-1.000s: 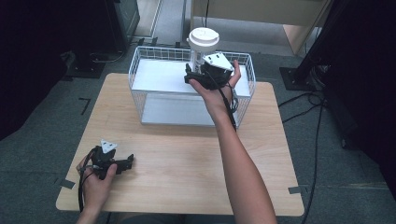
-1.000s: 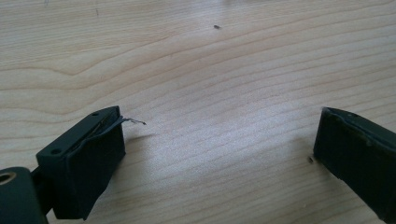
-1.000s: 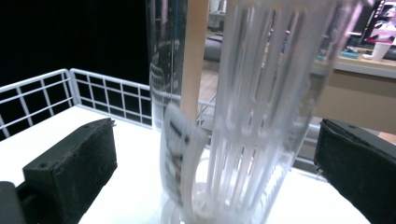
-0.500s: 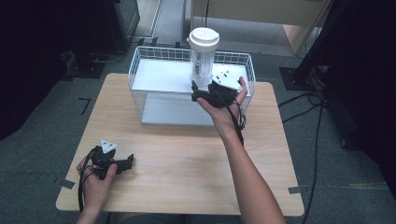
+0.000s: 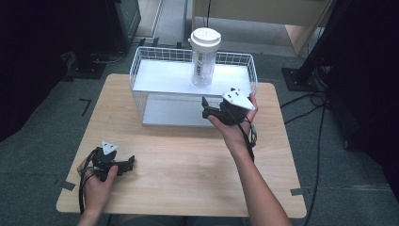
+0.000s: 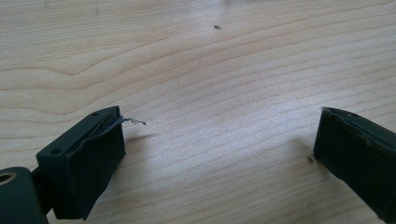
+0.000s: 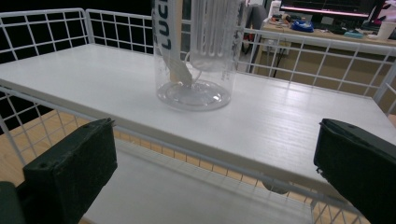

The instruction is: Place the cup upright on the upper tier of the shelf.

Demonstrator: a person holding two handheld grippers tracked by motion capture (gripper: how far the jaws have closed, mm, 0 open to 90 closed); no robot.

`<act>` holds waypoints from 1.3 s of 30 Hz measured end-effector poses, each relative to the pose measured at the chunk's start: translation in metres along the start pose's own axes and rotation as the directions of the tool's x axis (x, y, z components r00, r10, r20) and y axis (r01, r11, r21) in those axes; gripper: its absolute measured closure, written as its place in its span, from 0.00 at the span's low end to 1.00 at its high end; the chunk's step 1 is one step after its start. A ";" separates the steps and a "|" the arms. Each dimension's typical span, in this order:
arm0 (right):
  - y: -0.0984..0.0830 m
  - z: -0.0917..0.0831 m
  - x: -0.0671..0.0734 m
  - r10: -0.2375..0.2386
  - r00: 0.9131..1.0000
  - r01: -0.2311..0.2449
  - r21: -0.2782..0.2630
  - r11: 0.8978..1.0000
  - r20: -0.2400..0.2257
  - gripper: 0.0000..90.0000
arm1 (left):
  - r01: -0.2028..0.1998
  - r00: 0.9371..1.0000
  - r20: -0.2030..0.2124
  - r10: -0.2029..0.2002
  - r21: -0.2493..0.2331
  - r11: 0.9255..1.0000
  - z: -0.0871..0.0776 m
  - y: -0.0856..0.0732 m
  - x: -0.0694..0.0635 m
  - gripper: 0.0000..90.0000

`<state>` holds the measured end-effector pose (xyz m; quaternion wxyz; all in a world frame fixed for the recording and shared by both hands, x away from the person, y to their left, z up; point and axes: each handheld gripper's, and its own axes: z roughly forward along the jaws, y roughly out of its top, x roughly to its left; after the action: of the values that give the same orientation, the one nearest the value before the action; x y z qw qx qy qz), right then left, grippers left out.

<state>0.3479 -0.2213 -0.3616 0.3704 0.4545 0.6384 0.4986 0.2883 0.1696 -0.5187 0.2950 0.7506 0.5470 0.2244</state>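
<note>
- While your right gripper [image 5: 210,107] hangs at the front edge of the rack [image 5: 141,70], its jaws stand wide apart with nothing between them.
- Your bottle [image 5: 203,56] stands upright on the rack's white upper shelf [image 5: 160,77], toward the back and a bit right of centre, white lid on top.
- Bottle and right gripper are apart, no contact: the bottle sits beyond the jaws, farther back on the shelf, and slightly to the left of the gripper in the high view.
- From the right gripper view, the bottle [image 7: 194,51] is dead ahead and a touch left of the middle, clear base planted on the shelf [image 7: 289,121], with the shelf's front edge running between you and it.
- Through that same view, the lower shelf [image 7: 187,196] shows just under the jaws, behind the wire front.
- Your left gripper [image 5: 123,165] rests low at the near-left part of the table [image 5: 188,160], well apart from rack and bottle.
- Its jaws are spread too: the left gripper view shows bare wood [image 6: 210,93] between both pads, nothing held.
- Both of your hands grip their tools; the right forearm reaches up across the table toward the rack.
</note>
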 end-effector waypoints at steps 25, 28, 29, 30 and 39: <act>-0.073 -0.052 -0.025 0.004 0.999 -0.007 0.049 0.999 0.050 0.00 | 0.004 1.000 0.001 -0.004 -0.001 1.000 0.000 0.000 0.000 0.03; -0.085 -0.060 -0.035 0.017 0.997 -0.022 0.064 0.998 0.072 0.00 | 0.000 1.000 0.001 0.000 0.002 1.000 0.000 0.000 0.000 0.03; -0.087 -0.062 -0.038 0.023 0.997 -0.028 0.065 0.997 0.076 0.00 | 0.000 1.000 0.001 0.000 0.002 1.000 0.000 0.000 0.000 0.03; -0.087 -0.062 -0.038 0.023 0.997 -0.028 0.065 0.997 0.076 0.00 | 0.000 1.000 0.001 0.000 0.002 1.000 0.000 0.000 0.000 0.03; -0.111 -0.080 -0.058 0.041 0.992 -0.053 0.098 0.994 0.123 0.00 | 0.000 1.000 0.001 0.000 0.002 1.000 0.000 0.000 0.000 0.03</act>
<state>0.2688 -0.3106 -0.4500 0.3729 0.5171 0.6283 0.4459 0.2881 0.1696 -0.5186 0.2943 0.7511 0.5471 0.2235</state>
